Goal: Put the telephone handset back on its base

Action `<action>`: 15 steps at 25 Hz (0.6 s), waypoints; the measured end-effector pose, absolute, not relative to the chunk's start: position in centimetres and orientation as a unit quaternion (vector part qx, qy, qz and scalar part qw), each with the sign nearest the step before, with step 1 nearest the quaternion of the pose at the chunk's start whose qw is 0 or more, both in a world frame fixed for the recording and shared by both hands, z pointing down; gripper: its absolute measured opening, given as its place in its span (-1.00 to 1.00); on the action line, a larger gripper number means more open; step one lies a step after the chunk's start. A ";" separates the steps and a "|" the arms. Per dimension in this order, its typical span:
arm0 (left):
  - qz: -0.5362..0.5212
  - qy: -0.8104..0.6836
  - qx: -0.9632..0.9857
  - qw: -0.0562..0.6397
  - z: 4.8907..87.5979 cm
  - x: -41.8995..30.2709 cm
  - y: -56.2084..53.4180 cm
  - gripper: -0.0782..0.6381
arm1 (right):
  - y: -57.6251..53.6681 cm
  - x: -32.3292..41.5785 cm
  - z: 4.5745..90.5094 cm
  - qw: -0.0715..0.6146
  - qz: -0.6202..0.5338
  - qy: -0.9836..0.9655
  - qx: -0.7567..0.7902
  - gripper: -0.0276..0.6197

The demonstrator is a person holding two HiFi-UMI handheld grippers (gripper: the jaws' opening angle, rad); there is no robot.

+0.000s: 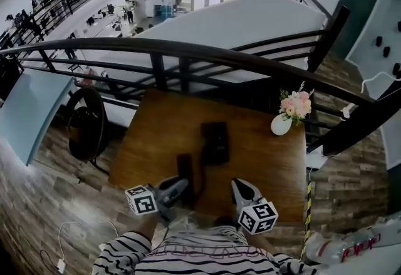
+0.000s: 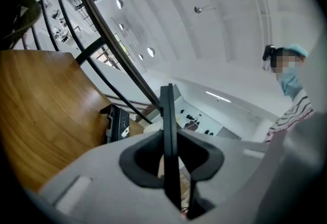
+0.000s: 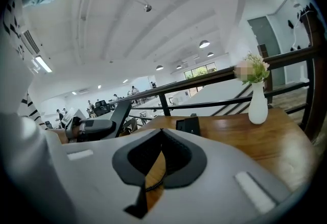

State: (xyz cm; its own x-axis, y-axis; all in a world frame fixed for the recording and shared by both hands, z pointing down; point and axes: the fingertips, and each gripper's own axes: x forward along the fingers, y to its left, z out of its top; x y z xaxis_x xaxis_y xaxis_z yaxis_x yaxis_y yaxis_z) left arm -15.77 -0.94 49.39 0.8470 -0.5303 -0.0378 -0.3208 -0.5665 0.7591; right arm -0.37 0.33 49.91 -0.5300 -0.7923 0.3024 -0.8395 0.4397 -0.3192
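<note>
The left gripper point(image 1: 178, 185) is clamped on the handset point(image 1: 185, 170) and holds it tilted above the table point(image 1: 263, 161), near the base point(image 1: 215, 141) but apart from it. The right gripper point(image 1: 240, 187) hovers alongside, its jaws together and empty.

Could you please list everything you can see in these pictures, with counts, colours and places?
table: one, brown wood, in front of the railing.
railing: one, black, behind the table.
telephone base: one, black, middle of the table.
handset: one, black, near-left of the telephone base.
cord: one, black, coiled, over the near table edge.
vase: one, white, holding pink flowers, far right corner of the table.
striped top: one, black and white, bottom of the head view.
left gripper: one, grey, closed on the handset.
right gripper: one, grey, jaws together, empty.
</note>
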 end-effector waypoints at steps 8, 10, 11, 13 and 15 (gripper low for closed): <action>-0.126 -0.227 0.879 0.401 50.9 -14.6 -5.4 -0.57 | -1.4 -0.4 50.9 0.060 0.223 -0.842 0.488 -0.91; -0.126 -0.228 0.878 0.402 51.1 -14.0 -6.5 -0.57 | -2.1 0.1 51.0 0.063 0.222 -0.844 0.484 -0.91; -0.127 -0.229 0.877 0.403 51.3 -13.7 -7.1 -0.57 | -2.6 0.3 51.0 0.065 0.222 -0.845 0.482 -0.91; -0.128 -0.231 0.876 0.405 51.8 -13.3 -8.4 -0.57 | -3.5 0.5 51.3 0.068 0.223 -0.847 0.478 -0.91; -0.129 -0.232 0.873 0.408 52.4 -13.1 -9.7 -0.57 | -4.3 0.6 51.6 0.074 0.225 -0.849 0.473 -0.91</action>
